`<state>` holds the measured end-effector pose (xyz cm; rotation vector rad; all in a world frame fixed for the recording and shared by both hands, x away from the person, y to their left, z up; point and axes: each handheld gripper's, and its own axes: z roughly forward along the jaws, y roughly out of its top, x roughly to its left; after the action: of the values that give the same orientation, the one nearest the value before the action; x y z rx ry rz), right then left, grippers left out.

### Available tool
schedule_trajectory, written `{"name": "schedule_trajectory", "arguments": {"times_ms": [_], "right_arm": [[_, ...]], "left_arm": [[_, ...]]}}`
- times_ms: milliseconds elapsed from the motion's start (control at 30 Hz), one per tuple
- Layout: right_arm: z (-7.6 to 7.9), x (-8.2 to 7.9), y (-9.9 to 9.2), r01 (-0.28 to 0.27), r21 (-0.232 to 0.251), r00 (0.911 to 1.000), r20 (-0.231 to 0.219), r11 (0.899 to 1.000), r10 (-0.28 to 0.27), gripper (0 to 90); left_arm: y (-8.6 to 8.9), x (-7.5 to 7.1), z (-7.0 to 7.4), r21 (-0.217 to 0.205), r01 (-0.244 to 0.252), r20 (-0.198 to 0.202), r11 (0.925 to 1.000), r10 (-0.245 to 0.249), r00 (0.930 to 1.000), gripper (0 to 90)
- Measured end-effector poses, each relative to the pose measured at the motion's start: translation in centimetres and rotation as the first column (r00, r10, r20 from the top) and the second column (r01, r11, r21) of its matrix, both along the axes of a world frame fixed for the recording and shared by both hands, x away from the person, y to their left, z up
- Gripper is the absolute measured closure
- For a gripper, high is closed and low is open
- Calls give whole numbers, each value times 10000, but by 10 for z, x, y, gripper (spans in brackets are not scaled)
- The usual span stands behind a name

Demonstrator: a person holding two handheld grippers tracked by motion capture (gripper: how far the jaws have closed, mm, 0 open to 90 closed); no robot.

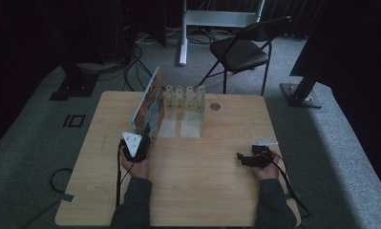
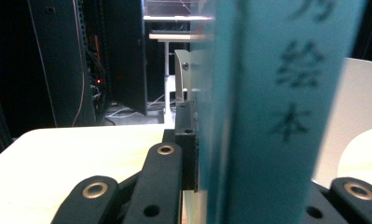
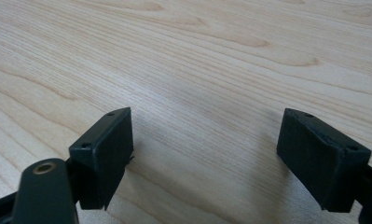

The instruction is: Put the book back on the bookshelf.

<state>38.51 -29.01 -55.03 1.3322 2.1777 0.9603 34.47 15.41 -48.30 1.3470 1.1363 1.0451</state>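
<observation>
We see one thin, flat picture book (image 1: 149, 107) standing upright on edge on the pale wood-grain worktop (image 1: 202, 181), at the left end of a translucent plastic rack (image 1: 185, 98) with four rounded dividers. Its cover is busy with orange and blue; the teal spine (image 2: 277, 112) carries dark printed characters. Our left tongs (image 1: 139, 143) are clenched on the book's near edge. Our right tongs (image 3: 204, 154) rest released over bare wood, with two blocky black matte pads (image 3: 104, 149) set well apart.
</observation>
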Motion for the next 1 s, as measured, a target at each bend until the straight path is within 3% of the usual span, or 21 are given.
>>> {"name": "schedule_trajectory", "arguments": {"times_ms": [1000], "right_arm": [[0, 0, 0, -24, -7, 10000, -1, 10000, 24, 183]], "left_arm": [[3, -4, -7, 141, 155, -43, 9998, -155, 9999, 800]]}}
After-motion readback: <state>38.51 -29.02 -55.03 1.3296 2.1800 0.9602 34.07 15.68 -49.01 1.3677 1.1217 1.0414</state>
